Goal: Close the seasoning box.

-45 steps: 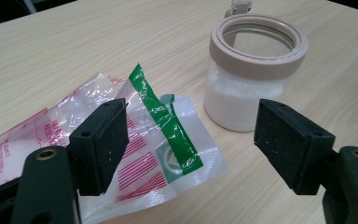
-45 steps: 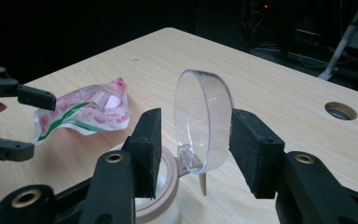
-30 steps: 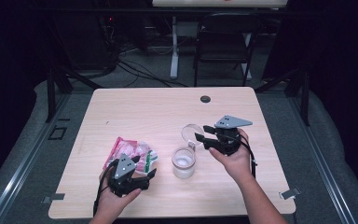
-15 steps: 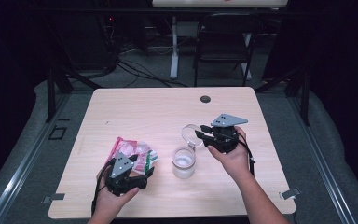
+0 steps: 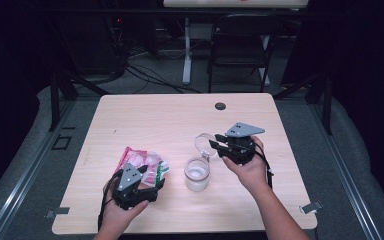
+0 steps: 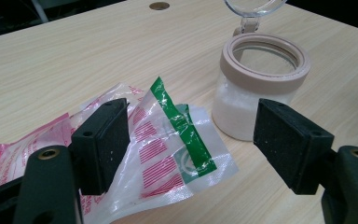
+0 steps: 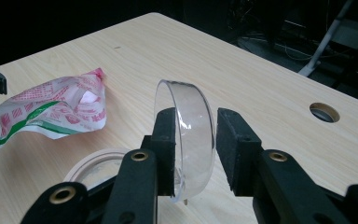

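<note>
The clear round hinged lid [image 7: 186, 140] of the small clear glass jar with a beige rim [image 5: 197, 173] stands swung up on edge, its flat face turned sideways and its hinge low at the jar's far side. The right gripper [image 7: 193, 149] has just been closing on it, and the lid now sits between the jaws; the left pad presses its face, while whether the right pad touches I cannot tell. The jar stands upright near the table's middle front, mouth open upward, with a white powdery fill in its lower part.

Just left of the jar lies the crumpled clear plastic packet printed in red and green [image 6: 168, 144], flat on the wood, its long axis running away to the left. The left gripper [image 6: 191, 140] hovers above its near end, jaws wide apart, gripping nothing.

The light wooden table [image 5: 170, 120] is bare across its far half up to a small round cable hole [image 5: 220, 106].
</note>
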The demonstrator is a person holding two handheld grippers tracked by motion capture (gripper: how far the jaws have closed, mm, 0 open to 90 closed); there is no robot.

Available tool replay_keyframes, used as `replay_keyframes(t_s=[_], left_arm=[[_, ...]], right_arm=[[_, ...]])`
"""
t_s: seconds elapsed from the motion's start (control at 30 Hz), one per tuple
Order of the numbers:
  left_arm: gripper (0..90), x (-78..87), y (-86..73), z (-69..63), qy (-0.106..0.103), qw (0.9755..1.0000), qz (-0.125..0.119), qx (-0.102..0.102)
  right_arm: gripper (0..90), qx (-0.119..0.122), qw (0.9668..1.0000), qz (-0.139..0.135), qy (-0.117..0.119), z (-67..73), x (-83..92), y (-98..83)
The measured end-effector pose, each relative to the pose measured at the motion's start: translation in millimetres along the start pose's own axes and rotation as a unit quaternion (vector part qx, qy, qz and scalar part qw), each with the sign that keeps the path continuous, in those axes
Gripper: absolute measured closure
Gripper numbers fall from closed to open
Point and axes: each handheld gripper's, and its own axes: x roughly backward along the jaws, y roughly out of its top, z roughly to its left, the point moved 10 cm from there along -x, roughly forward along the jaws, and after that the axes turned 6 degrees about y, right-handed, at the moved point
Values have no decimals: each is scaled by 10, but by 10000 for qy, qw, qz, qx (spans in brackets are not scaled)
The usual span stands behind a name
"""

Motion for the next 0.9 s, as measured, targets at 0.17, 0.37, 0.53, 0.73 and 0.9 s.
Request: replay_keyframes(t_s=[0.17, 0.37, 0.53, 0.73, 0.9], left_arm=[[262, 7, 7, 0, 16, 10000, -15, 19], [262, 19, 15, 12, 30, 10000, -24, 28], [262, 26, 16, 27, 59, 10000, -44, 39], [265, 46, 24, 45, 77, 9999, -60, 50], [264, 49, 24, 60, 92, 9999, -65, 66]], right_arm=[[675, 140, 9999, 9, -2, 67, 9, 12], [656, 357, 9994, 34, 16, 171, -6, 18], [647, 415, 9991, 56, 44, 212, -12, 4], [636, 466, 9989, 40, 86, 273, -15, -5], [624, 520, 9985, 38, 133, 331, -17, -23]])
